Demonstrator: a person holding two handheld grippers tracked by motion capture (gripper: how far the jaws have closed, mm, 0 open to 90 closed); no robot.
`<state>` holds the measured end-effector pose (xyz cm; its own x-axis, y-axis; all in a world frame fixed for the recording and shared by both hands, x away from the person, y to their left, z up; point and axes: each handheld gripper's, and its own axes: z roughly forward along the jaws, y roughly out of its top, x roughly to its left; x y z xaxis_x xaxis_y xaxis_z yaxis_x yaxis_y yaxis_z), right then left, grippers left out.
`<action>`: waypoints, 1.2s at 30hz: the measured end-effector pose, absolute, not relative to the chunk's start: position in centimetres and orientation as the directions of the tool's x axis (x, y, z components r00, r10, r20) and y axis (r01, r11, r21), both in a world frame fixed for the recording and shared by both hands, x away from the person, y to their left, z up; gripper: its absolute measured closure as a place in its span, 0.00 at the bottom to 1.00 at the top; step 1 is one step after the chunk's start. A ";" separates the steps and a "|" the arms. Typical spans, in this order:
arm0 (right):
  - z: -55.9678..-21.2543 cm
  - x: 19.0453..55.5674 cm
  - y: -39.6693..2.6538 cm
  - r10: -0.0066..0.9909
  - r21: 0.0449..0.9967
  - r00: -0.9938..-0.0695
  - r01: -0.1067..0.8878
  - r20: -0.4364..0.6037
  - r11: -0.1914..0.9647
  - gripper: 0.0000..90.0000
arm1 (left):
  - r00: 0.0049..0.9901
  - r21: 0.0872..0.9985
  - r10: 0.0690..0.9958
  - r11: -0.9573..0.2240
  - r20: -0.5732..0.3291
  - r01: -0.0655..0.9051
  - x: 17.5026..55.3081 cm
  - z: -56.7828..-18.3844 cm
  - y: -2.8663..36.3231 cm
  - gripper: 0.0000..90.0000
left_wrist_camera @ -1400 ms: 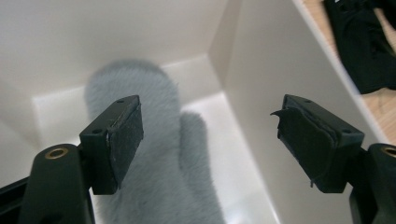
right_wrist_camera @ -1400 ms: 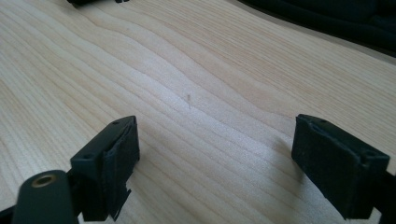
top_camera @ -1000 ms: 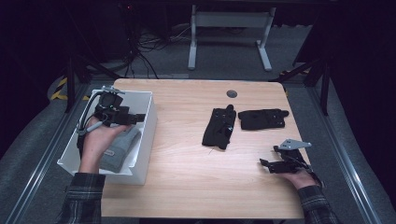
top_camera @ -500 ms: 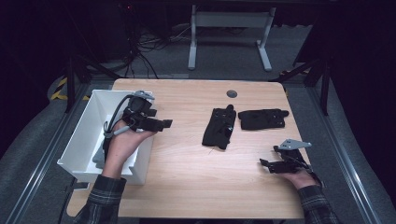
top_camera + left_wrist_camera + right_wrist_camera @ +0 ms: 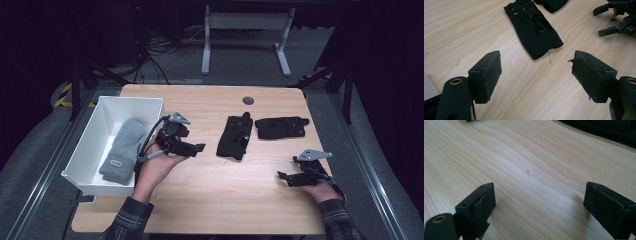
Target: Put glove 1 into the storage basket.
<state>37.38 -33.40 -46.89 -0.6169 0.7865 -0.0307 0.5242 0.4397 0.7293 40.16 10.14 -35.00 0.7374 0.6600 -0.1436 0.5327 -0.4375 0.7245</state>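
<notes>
A grey mitten [image 5: 121, 149] lies inside the white bin [image 5: 88, 145] at the table's left. Two black fingerless gloves rest on the wood: one glove [image 5: 235, 137] [image 5: 534, 30] near the middle, the other glove [image 5: 281, 127] just to its right. My left gripper [image 5: 199, 148] [image 5: 535, 75] hovers between the bin and the nearer glove, open and empty, pointing at that glove. My right gripper [image 5: 281, 177] [image 5: 537, 205] sits low over bare wood at the right front, open with nothing between its pads.
A small dark round grommet [image 5: 248, 100] is set in the table near its far edge. Bare wood lies between the two grippers. Beyond the table stand a desk frame and cables on the floor.
My left gripper has come out of the bin, leaving the grey mitten inside, and moved right toward the nearer black glove. The right gripper has stayed still.
</notes>
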 end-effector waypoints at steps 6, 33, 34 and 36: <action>-46.9 37.4 -33.4 0.786 0.730 -0.618 0.524 -0.030 0.440 0.12 | 0.755 0.723 0.643 -0.463 -0.125 0.513 39.2 -37.2 8.9 0.27; -46.9 37.3 -33.4 0.788 0.731 -0.615 0.523 -0.031 0.437 0.14 | 0.791 0.664 0.612 -0.584 -0.018 0.467 37.1 -47.2 7.4 0.13; -46.9 37.3 -33.4 0.787 0.732 -0.617 0.522 -0.031 0.438 0.14 | 0.797 0.681 0.604 -0.576 -0.018 0.452 37.1 -47.4 7.5 0.11; -46.7 37.3 -33.3 0.785 0.729 -0.618 0.526 -0.027 0.439 0.18 | 0.800 0.697 0.600 -0.566 -0.018 0.441 37.1 -47.7 7.7 0.07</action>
